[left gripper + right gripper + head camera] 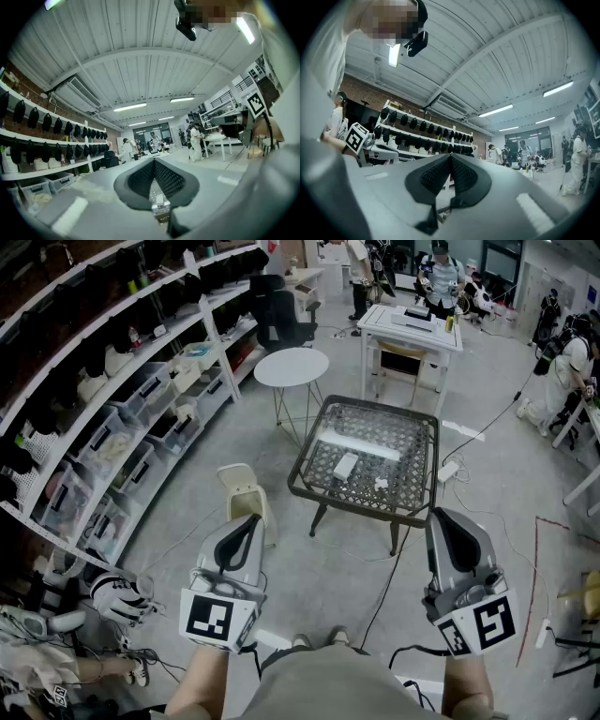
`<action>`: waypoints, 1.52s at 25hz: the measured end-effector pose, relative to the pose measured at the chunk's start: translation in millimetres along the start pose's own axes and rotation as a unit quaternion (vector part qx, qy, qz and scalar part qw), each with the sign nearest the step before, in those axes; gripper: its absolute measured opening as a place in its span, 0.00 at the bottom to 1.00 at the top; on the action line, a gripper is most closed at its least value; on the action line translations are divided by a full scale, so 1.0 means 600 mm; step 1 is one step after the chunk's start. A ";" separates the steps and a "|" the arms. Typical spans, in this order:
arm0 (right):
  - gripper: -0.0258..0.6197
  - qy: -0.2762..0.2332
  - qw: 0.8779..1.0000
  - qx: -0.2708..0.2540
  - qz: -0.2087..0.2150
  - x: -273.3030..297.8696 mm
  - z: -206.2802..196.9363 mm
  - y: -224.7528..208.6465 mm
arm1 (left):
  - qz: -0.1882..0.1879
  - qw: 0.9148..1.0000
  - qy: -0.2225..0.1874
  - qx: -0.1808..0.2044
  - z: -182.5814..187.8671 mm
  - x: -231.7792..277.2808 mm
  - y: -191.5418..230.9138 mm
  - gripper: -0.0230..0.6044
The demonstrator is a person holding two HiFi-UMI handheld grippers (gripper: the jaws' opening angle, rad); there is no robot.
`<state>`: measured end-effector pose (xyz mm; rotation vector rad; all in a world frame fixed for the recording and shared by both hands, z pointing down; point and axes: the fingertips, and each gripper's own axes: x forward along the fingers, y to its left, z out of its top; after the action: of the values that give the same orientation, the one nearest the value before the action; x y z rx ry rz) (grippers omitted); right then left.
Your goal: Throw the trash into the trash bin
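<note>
A dark metal table [309, 486] with a lattice top stands ahead on the concrete floor. On it lie a flat white piece of trash [345, 465] and a small crumpled white piece [382, 483]. A beige trash bin [241, 486] with a swing lid stands on the floor left of the table. My left gripper [251, 519] is held low, just short of the bin, its jaws shut with nothing in them [153, 162]. My right gripper [441, 514] is near the table's front right corner, shut and empty [451, 155]. Both are short of the trash.
Long shelves [112, 418] with boxes and bins run along the left. A round white table [292, 367] and a white desk [412, 329] stand beyond the lattice table. Cables and a power strip [447, 471] lie on the floor. People stand at the back and right.
</note>
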<state>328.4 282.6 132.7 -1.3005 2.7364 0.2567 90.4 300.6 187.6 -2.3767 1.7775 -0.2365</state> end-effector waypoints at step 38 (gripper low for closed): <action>0.44 0.028 0.999 0.013 -0.013 0.073 -0.078 -0.080 | 0.008 1.000 0.017 -0.006 -0.033 0.088 0.019 0.04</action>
<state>337.1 210.7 166.6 -1.3551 2.7582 0.1853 89.9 246.1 205.6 -2.3788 1.8173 -0.2670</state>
